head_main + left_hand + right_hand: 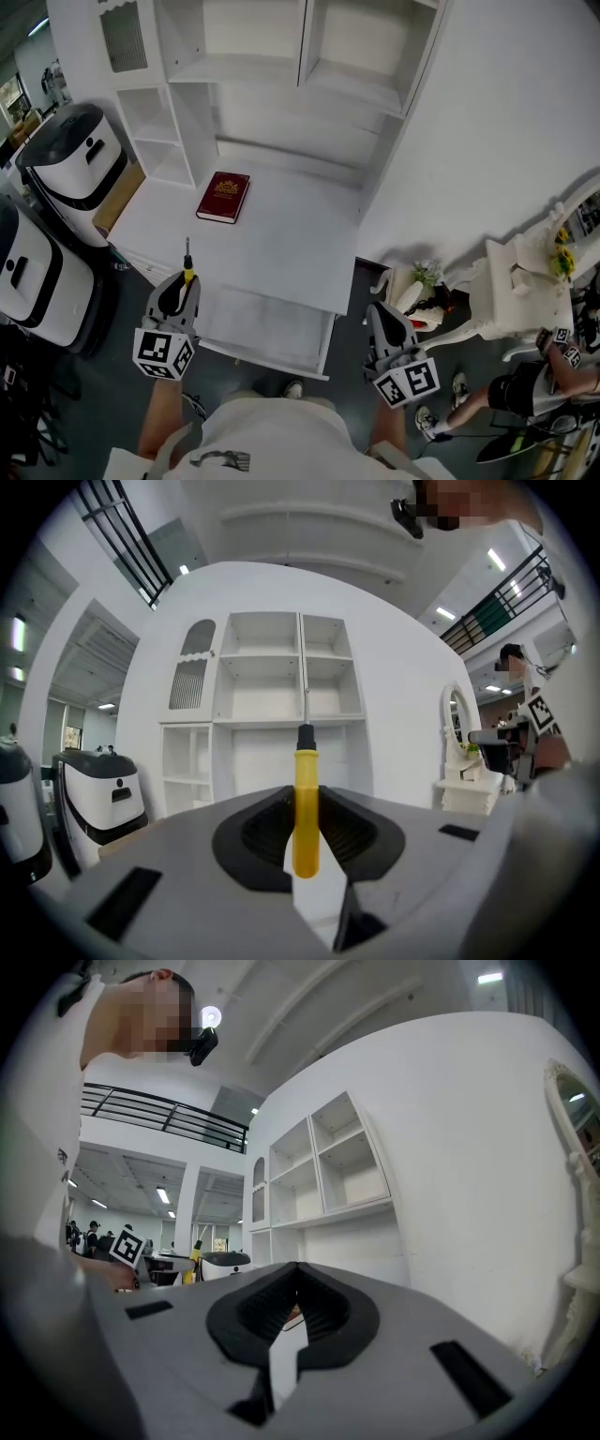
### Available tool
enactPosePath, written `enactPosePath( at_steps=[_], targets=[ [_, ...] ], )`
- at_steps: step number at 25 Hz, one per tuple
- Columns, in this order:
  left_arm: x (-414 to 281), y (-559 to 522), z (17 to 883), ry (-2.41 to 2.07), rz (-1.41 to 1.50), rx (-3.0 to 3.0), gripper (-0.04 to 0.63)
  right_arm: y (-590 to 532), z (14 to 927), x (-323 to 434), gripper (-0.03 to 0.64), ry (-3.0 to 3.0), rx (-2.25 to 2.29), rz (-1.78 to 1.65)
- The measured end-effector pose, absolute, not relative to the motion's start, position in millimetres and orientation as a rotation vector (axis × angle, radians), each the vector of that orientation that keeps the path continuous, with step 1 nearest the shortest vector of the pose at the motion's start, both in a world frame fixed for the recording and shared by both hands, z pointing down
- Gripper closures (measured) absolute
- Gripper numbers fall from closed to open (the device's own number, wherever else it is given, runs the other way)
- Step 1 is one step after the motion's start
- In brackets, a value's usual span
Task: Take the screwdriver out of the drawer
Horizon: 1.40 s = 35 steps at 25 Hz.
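Left gripper (185, 281) clamps the yellow-handled screwdriver (306, 803); right gripper (380, 317) is closed, empty.

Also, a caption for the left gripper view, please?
Left gripper clamps a yellow-handled screwdriver, facing white shelves.

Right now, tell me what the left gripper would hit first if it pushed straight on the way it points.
Probably the white shelf unit behind the desk: the left gripper, shut on the screwdriver, aims level at it, seemingly above the red book. Depth is unclear.
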<state>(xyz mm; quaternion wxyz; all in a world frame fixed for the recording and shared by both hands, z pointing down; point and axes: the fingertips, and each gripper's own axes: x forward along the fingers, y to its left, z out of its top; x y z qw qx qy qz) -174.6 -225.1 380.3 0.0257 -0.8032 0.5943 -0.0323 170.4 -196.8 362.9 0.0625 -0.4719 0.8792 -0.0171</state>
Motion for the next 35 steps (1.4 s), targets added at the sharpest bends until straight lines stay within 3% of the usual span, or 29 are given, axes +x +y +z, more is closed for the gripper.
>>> enactPosePath(
  at_steps=[12,35],
  targets=[
    [-204.5,-196.0,313.5,1.844,0.104,-2.37,0.509,-196.2,348.8,173.4,0.607,2.629,-1.498,-0.014],
    [-234.9,-167.4,302.7,1.748,0.235,-2.477,0.509,-170.5,352.9,114.0,0.607,2.68,-1.523,-0.077]
  ],
)
